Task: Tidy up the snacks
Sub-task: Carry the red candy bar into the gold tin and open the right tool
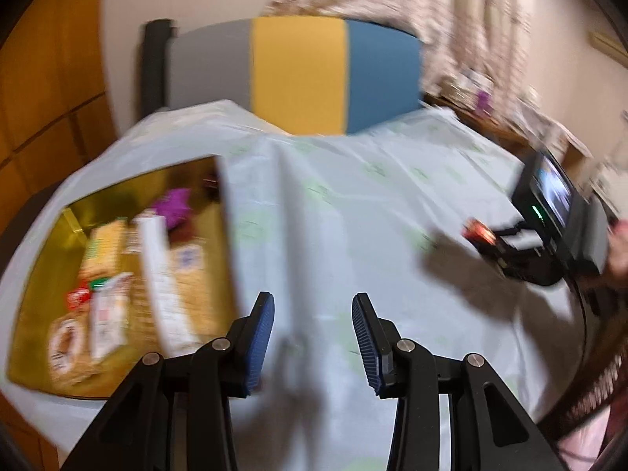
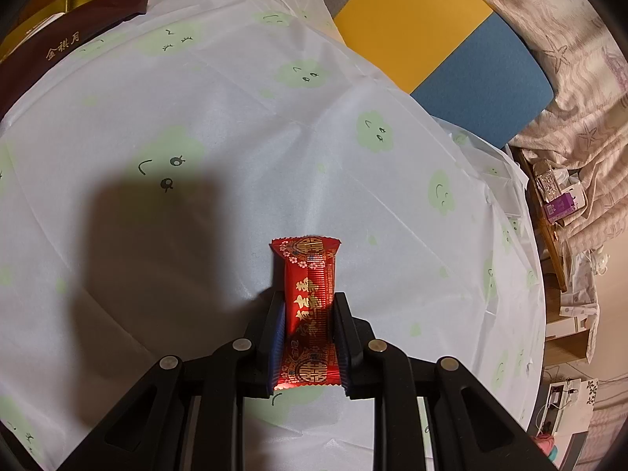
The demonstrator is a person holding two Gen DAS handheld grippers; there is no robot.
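My right gripper (image 2: pixel 308 302) is shut on a red snack packet (image 2: pixel 310 294) with gold characters, which sticks out forward above the pale tablecloth (image 2: pixel 235 117). In the left wrist view, the same gripper (image 1: pixel 486 239) shows at the right with the red packet (image 1: pixel 481 233) at its tip. My left gripper (image 1: pixel 313 310) stands open with nothing between its blue pads, over the cloth (image 1: pixel 353 204). To its left lies a gold box (image 1: pixel 43 314) that holds several wrapped snacks (image 1: pixel 106 274), blurred.
A chair back in grey, yellow and blue (image 1: pixel 298 74) stands behind the table. A dark red box lid with gold characters (image 2: pixel 62 47) lies at the far left of the table. Clutter and a patterned fabric (image 2: pixel 569 117) sit to the right, past the table edge.
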